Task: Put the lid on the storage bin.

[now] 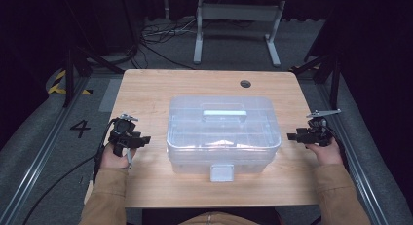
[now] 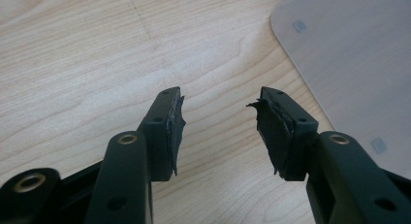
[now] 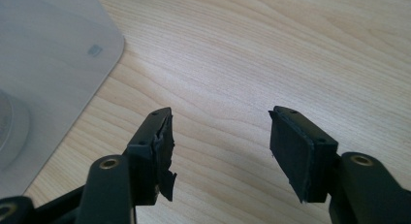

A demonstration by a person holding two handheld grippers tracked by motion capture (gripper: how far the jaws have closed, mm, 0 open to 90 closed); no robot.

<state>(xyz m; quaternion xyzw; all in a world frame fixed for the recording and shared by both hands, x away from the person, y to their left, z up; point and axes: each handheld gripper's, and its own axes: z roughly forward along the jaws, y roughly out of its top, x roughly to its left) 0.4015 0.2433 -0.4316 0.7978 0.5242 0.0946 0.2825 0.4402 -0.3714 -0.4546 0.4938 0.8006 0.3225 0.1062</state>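
A clear plastic storage box [image 1: 223, 132] with a lid, a top handle and a front latch [image 1: 221, 172] stands in the middle of the wooden table [image 1: 146, 88]. My left gripper [image 1: 142, 141] hovers left of the box, its jaws pointing toward it. In the left gripper view, the left gripper [image 2: 218, 124] is open over bare wood, with the box corner [image 2: 358, 64] at the upper right. My right gripper [image 1: 292, 136] is held right of the box. In its own view, the right gripper [image 3: 220, 146] is open with nothing between the pads; the box [image 3: 43, 64] lies at the left.
The table has a cable hole [image 1: 245, 83] near its far edge. A metal rail [image 1: 44, 152] runs along the floor at the left and another [image 1: 360, 161] at the right. A white desk frame [image 1: 238, 20] stands beyond the table. A cable [image 1: 58, 186] trails from the left gripper.
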